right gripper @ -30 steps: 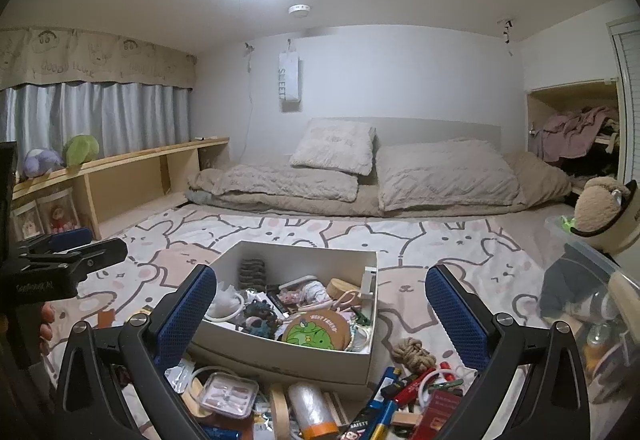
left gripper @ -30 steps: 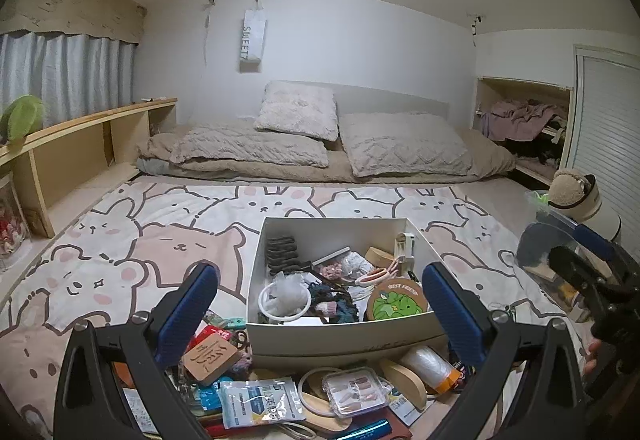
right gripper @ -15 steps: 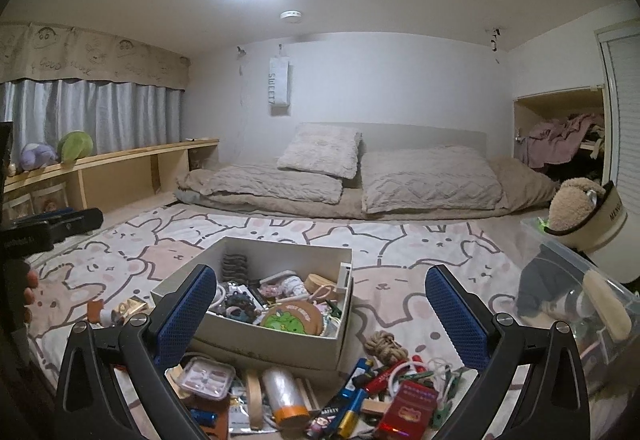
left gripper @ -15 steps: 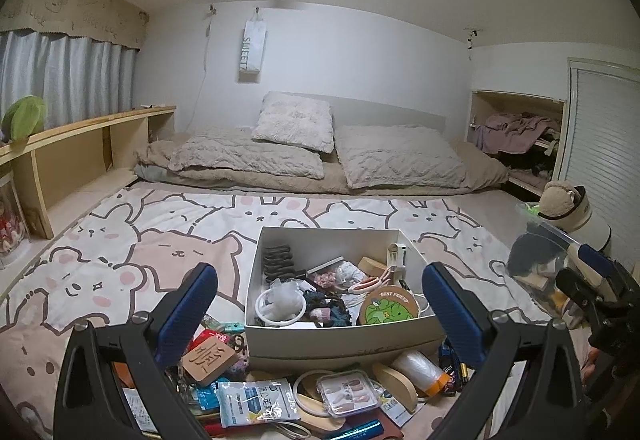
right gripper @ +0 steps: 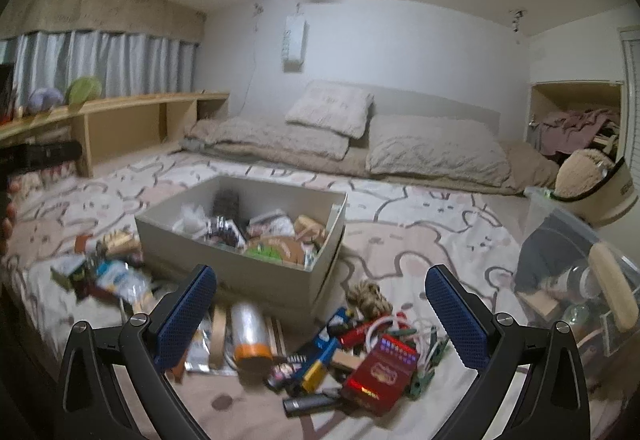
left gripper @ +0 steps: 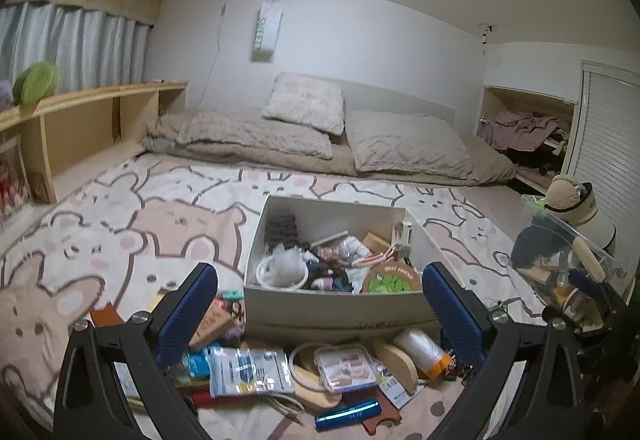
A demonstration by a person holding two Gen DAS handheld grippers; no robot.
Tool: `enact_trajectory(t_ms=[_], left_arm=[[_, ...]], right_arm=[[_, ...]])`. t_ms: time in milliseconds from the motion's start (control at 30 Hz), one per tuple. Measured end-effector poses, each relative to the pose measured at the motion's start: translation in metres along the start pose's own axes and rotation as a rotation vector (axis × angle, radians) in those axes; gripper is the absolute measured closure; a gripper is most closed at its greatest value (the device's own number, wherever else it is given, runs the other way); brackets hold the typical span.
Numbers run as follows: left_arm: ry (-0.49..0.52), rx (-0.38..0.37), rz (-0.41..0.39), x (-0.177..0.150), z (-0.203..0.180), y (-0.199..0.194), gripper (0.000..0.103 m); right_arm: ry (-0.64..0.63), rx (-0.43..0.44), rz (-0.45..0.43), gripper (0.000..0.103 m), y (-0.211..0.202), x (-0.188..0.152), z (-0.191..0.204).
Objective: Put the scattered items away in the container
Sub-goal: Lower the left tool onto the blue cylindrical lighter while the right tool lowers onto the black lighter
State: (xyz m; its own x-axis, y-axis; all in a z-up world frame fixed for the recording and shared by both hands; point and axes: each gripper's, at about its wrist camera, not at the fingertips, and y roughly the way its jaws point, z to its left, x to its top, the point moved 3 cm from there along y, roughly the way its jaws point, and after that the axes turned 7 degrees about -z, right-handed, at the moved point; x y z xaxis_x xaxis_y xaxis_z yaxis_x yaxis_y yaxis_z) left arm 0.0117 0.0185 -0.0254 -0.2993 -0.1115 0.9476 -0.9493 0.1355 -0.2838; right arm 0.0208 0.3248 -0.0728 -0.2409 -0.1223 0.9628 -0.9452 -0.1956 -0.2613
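Observation:
A white open box (left gripper: pixel 332 310) (right gripper: pixel 240 272) stands on a patterned blanket, partly filled with small items, a round green-printed tin (left gripper: pixel 392 278) among them. Loose items lie in front of it: a clear case of nail tips (left gripper: pixel 346 362), a plastic-wrapped roll (left gripper: pixel 418 348) (right gripper: pixel 250 334), a printed sachet (left gripper: pixel 250 370), a blue tube (left gripper: pixel 347 415), a red box (right gripper: pixel 380 372), a coil of rope (right gripper: pixel 368 300). My left gripper (left gripper: pixel 320 316) hovers open above the pile, nothing between its fingers. My right gripper (right gripper: pixel 320 316) is also open and empty, to the right of the box.
A clear plastic bin (left gripper: pixel 568 272) (right gripper: pixel 576 280) with a plush toy (right gripper: pixel 588 172) on it sits at the right. Pillows and bedding (left gripper: pixel 320 144) lie beyond. A wooden shelf (left gripper: pixel 80 120) runs along the left wall. The other gripper's body (right gripper: pixel 36 156) shows at the left edge.
Both cameras have drawn back and lowered slightly. The right view has swung left-to-right, so the box now sits further left in it. Both grippers stay open and empty.

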Motion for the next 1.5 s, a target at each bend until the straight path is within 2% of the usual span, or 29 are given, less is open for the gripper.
enact_trajectory(t_ms=[233, 533, 700, 800, 1067, 1233, 1500], left_arm=[[-0.032, 0.031, 0.06, -0.026, 0.005, 0.006, 0.0], [-0.109, 0.035, 0.165, -0.061, 0.008, 0.015, 0.0], [-0.129, 0.043, 0.219, -0.078, 0.005, 0.019, 0.0], [-0.138, 0.042, 0.25, -0.088, 0.001, 0.022, 0.0], [-0.149, 0.059, 0.363, -0.119, -0.006, 0.032, 0.0], [-0.158, 0.055, 0.443, -0.141, -0.01, 0.039, 0.0], [-0.188, 0.048, 0.518, -0.164, -0.017, 0.05, 0.0]], right_arm=[[-0.03, 0.073, 0.107, 0.0, 0.016, -0.03, -0.002], [-0.105, 0.248, 0.261, 0.0, 0.029, -0.062, 0.014], [-0.104, 0.357, 0.354, 0.0, 0.034, -0.079, 0.021], [-0.101, 0.392, 0.411, 0.0, 0.038, -0.09, 0.022], [-0.065, 0.435, 0.541, 0.0, 0.051, -0.115, 0.018], [-0.066, 0.413, 0.561, 0.0, 0.061, -0.123, 0.011], [-0.046, 0.345, 0.557, 0.0, 0.081, -0.125, -0.014]])
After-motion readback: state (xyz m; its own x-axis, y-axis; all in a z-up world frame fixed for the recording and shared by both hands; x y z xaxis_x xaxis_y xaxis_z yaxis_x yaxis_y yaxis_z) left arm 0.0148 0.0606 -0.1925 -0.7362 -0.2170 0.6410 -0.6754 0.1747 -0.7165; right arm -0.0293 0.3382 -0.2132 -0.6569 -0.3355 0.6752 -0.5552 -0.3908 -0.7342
